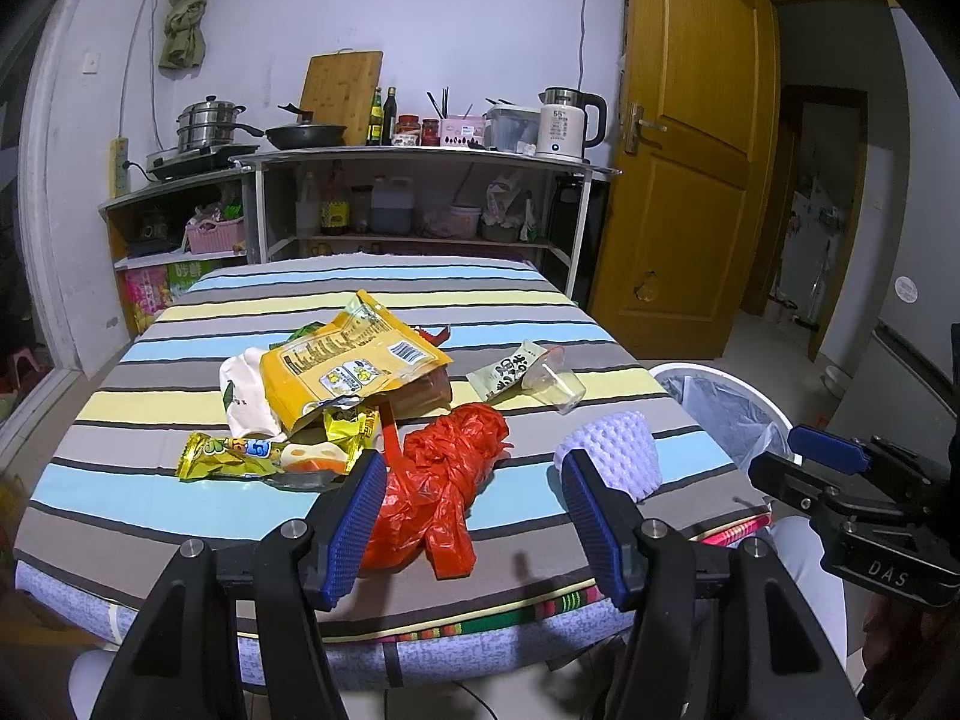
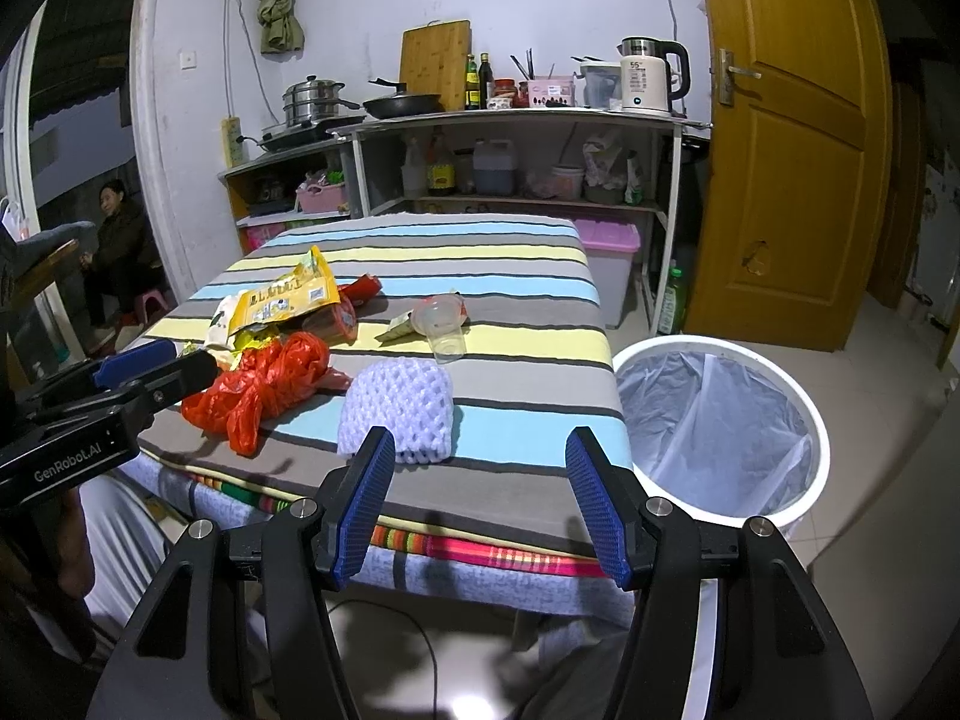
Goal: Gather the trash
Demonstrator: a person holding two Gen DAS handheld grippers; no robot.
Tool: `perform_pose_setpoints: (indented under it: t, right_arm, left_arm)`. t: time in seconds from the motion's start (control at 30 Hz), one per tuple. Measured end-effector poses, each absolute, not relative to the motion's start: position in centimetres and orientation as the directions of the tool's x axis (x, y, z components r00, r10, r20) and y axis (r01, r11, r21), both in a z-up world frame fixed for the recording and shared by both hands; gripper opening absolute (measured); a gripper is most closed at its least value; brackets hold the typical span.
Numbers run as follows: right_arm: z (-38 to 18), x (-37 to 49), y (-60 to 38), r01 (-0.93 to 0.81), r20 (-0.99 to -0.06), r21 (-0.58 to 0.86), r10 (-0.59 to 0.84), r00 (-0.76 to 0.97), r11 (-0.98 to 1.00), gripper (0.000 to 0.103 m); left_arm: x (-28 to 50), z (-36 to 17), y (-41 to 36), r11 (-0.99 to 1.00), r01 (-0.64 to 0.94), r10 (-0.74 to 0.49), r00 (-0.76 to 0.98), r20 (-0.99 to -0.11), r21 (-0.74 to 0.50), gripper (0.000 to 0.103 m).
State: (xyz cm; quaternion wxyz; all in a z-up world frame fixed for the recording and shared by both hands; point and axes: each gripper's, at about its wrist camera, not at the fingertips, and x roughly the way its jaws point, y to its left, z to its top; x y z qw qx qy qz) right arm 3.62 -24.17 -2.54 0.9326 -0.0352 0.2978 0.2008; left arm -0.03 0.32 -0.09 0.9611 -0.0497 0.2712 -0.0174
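Observation:
Trash lies on a striped table. A crumpled red plastic bag sits near the front edge, just past my open left gripper, touching its left finger. A white foam fruit net lies ahead of my open right gripper, which holds nothing. Further back are a big yellow snack bag, small yellow wrappers, a clear plastic cup on its side and a green-white packet. A white bin with a clear liner stands right of the table.
Behind the table stands a shelf unit with pots, a pan, bottles and a kettle. A yellow wooden door is at the right. A person sits in the doorway at the far left of the right wrist view.

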Motion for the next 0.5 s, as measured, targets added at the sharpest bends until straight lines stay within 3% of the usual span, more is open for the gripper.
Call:
perform_pose_setpoints:
  t: [0.5]
  right_arm:
    - [-3.0,5.4,-22.1,-0.439,-0.589,0.053,0.383,0.711,0.897,0.060]
  left_arm:
    - [2.0,-0.9,1.2,0.995,0.022,-0.074,0.837,-0.543,-0.102,0.061]
